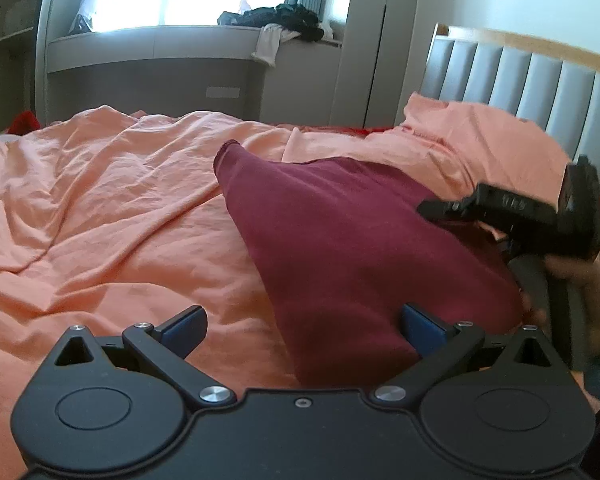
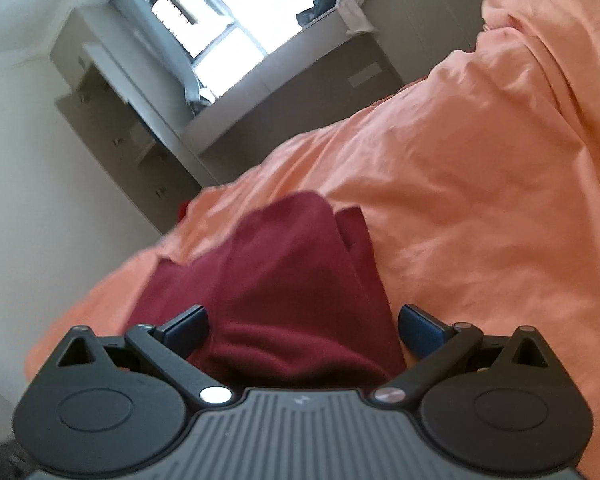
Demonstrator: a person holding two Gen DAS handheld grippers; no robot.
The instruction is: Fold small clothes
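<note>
A maroon garment lies on the orange bed sheet, one end pointing away from me. My left gripper is open, its fingers spread wide over the garment's near left edge and the sheet. The right gripper shows from the side in the left wrist view, over the garment's right side; its jaws are blurred there. In the right wrist view the right gripper is open, and the bunched maroon garment lies between and beyond its fingers.
The wrinkled orange sheet covers the whole bed. A grey padded headboard stands at the right. A window ledge with a pile of dark clothes runs behind the bed. Drawers stand by the wall.
</note>
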